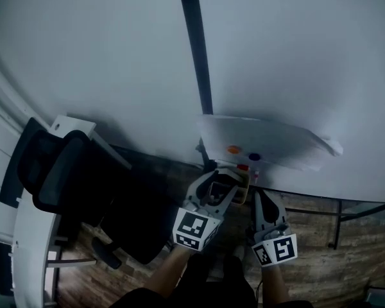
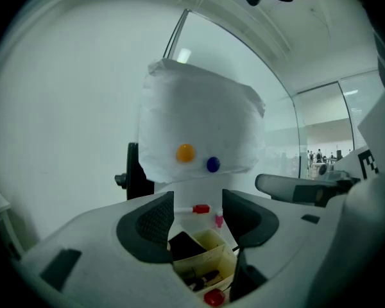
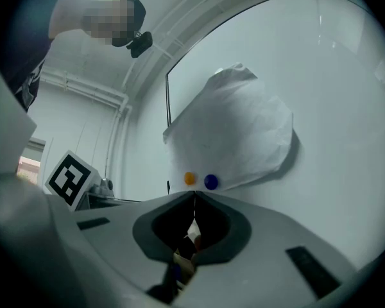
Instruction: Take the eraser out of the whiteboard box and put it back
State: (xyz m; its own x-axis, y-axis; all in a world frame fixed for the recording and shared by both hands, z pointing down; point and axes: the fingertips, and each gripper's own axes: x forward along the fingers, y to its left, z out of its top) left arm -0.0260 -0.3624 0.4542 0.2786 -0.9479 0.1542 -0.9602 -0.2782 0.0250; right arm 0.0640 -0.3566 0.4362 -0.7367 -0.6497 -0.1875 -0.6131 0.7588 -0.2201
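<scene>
A cream whiteboard box (image 2: 213, 252) hangs below the whiteboard (image 1: 115, 50). A black eraser (image 2: 186, 244) stands in the box's left part, with dark markers and a red cap (image 2: 213, 297) nearer me. My left gripper (image 2: 197, 201) is open, its jaws on either side of the box's top and touching nothing. In the head view the left gripper (image 1: 222, 186) sits right at the box (image 1: 242, 191). My right gripper (image 1: 256, 196) hangs just right of the box. Seen in its own view, the right gripper (image 3: 194, 196) is shut with nothing between its tips.
A white paper sheet (image 1: 269, 140) is pinned to the board by an orange magnet (image 1: 234, 149) and a blue magnet (image 1: 254, 156), just above the box. A red-capped marker (image 2: 201, 208) lies behind the box. A black office chair (image 1: 70, 172) and a white desk (image 1: 32, 249) stand at the left.
</scene>
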